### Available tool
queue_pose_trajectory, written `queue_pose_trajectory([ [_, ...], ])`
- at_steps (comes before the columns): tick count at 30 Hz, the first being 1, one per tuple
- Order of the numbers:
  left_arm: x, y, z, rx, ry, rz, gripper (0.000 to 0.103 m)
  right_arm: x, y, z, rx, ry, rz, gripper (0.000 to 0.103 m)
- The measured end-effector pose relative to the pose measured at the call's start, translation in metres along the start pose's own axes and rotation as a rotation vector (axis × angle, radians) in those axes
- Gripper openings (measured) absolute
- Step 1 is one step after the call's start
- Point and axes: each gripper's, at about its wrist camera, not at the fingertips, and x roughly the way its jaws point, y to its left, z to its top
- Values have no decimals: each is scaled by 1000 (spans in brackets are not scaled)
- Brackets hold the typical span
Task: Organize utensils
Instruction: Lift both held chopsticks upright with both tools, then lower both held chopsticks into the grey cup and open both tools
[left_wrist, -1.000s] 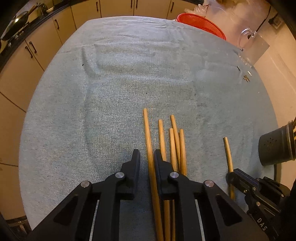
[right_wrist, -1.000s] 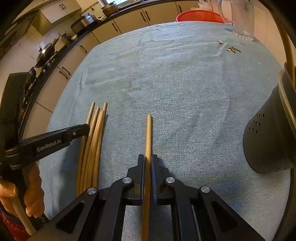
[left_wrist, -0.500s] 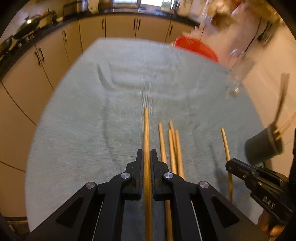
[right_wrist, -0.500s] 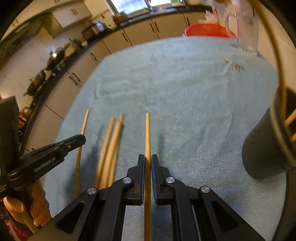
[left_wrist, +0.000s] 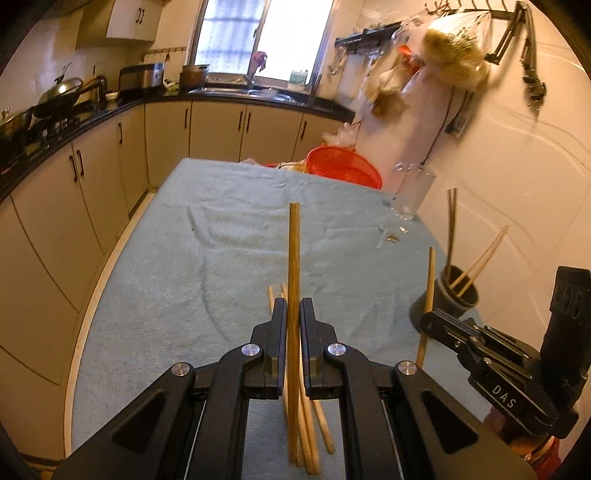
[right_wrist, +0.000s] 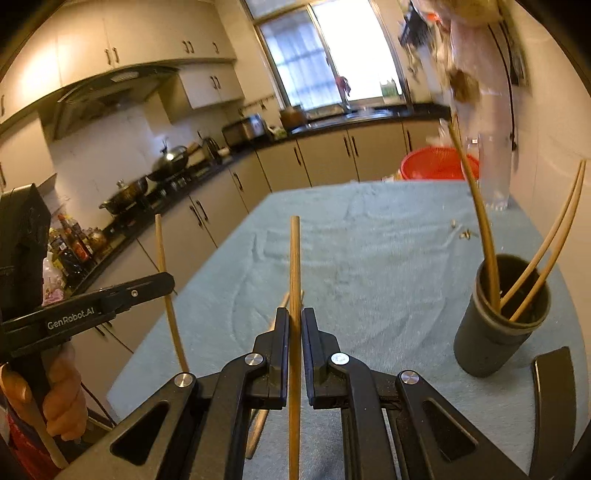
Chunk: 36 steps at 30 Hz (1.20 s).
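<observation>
My left gripper (left_wrist: 293, 306) is shut on a wooden chopstick (left_wrist: 294, 258) and holds it raised above the table. Several more chopsticks (left_wrist: 314, 435) lie on the cloth below it. My right gripper (right_wrist: 294, 317) is shut on another chopstick (right_wrist: 294, 266), also lifted. The right gripper also shows in the left wrist view (left_wrist: 428, 321) with its chopstick (left_wrist: 430, 273). The left gripper also shows in the right wrist view (right_wrist: 166, 282) with its chopstick (right_wrist: 162, 251). A dark utensil cup (right_wrist: 498, 328) stands at the right and holds several chopsticks (right_wrist: 480, 206); it also shows in the left wrist view (left_wrist: 452, 299).
The table is covered by a blue-green cloth (left_wrist: 221, 251). A red basket (left_wrist: 343, 166) and a clear glass jug (left_wrist: 410, 192) stand at the far end. Small bits (left_wrist: 391, 236) lie near the jug. Kitchen cabinets (left_wrist: 92, 177) run along the left.
Both grippers have lifted and tilted up with their chopsticks, so the views now look across the kitchen. The left gripper closed on its chopstick earlier and holds it off the pile.
</observation>
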Motion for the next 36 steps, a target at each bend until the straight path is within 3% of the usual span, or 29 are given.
queue_pose_trajectory([
  [9, -21, -16, 0, 26, -30, -20, 6, -23, 3, 2, -4, -63, -7, 7],
  [36, -18, -37, 10, 65, -35, -49, 6, -57, 5, 9, 0, -159, -41, 7],
])
